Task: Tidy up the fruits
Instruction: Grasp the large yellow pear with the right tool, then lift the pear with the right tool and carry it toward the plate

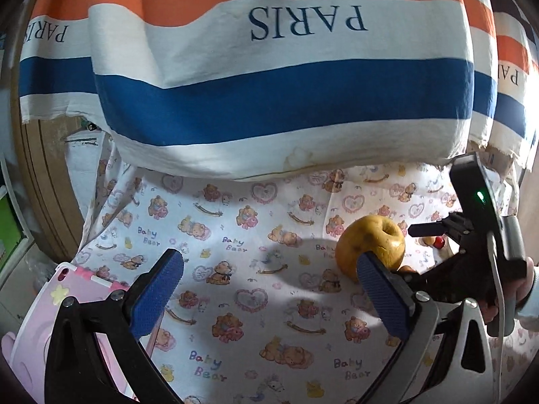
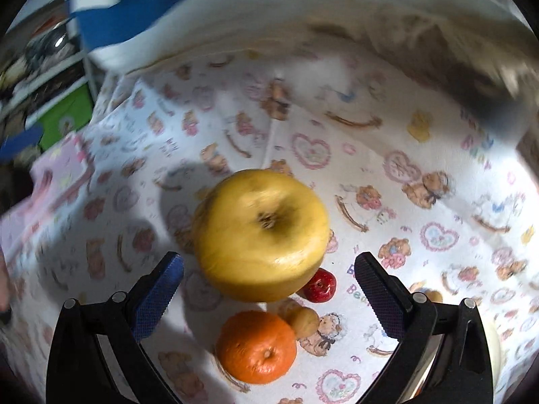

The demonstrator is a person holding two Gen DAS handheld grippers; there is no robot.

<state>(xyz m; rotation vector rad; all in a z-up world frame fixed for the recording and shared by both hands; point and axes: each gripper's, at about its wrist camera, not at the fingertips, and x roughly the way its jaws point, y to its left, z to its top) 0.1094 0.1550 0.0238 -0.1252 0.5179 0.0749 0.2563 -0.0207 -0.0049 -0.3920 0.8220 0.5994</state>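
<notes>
A yellow apple (image 2: pixel 261 232) lies on the bear-print cloth (image 2: pixel 387 175), just ahead of my right gripper (image 2: pixel 267 289), whose jaws are open and empty. An orange (image 2: pixel 256 346), a small red fruit (image 2: pixel 320 285) and a small tan fruit (image 2: pixel 301 318) lie between the right jaws, below the apple. In the left wrist view the same apple (image 1: pixel 370 244) lies at the right, behind the right blue pad (image 1: pixel 384 298). My left gripper (image 1: pixel 269 289) is open and empty over bare cloth. The right gripper's black body (image 1: pixel 478 232) shows beyond the apple.
A striped white, blue and orange cloth marked PARIS (image 1: pixel 279 77) hangs across the back. A pink tablet case (image 1: pixel 60 306) lies at the cloth's left edge. Wooden furniture (image 1: pixel 43 175) and green boxes (image 2: pixel 65 119) stand at the left.
</notes>
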